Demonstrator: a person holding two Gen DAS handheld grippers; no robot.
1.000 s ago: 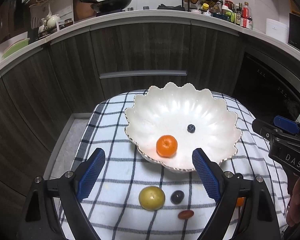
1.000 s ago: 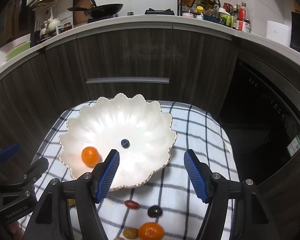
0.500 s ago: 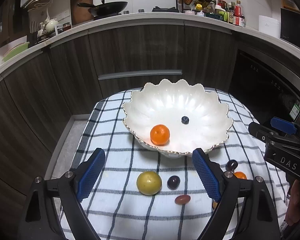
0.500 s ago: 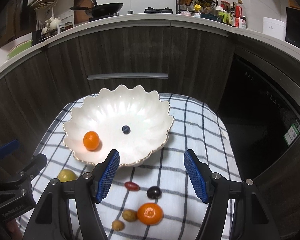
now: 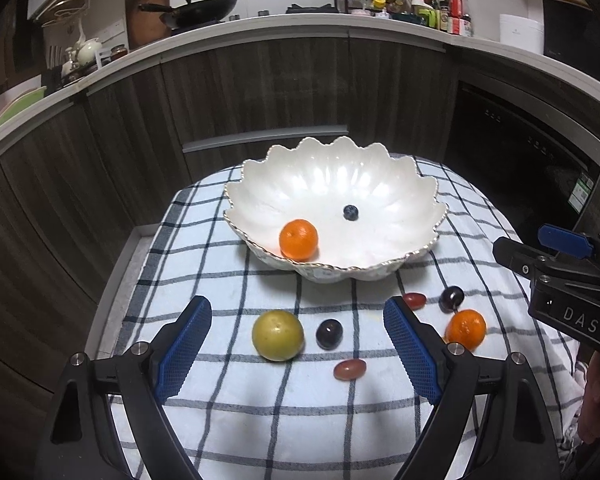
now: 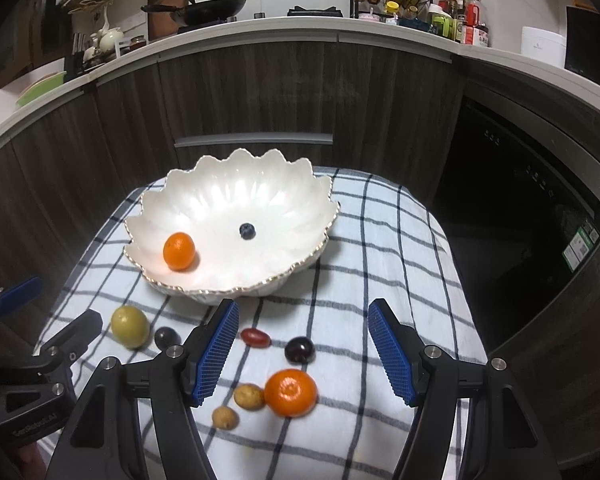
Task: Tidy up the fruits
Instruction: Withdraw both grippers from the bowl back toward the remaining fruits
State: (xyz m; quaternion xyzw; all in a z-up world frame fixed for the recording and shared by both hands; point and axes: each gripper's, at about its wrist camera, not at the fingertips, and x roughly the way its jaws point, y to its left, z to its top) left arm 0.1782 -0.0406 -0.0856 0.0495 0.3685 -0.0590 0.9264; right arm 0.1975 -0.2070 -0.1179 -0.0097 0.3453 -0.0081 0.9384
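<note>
Left wrist view shows my left tool (image 5: 294, 346) wide apart and gripping nothing, hanging over the checked cloth (image 5: 228, 408) on the table. My right tool (image 6: 302, 354) is wide apart too, with nothing in it. The white scalloped bowl (image 5: 384, 184) sits at the far side of the cloth, and it has one mandarin (image 5: 299, 239) and one blueberry (image 5: 350, 212) in it. The other fruits lie on the cloth in front of the bowl. Between my left tool's fingers I see a yellow-green round fruit (image 5: 277, 335), a dark grape (image 5: 329, 333) just beside it, and a red grape tomato (image 5: 349, 369) nearer to me. That tomato is long, and it lies flat with its long way going left to right. I think I am at the step of picking the next fruit. In the right wrist view a second mandarin (image 6: 290, 392) sits between my right tool's fingers, touching a small tan fruit (image 6: 249, 396). Next I should lower one tool around one fruit, squeeze softly so it does not roll, and carry it to the bowl.
</note>
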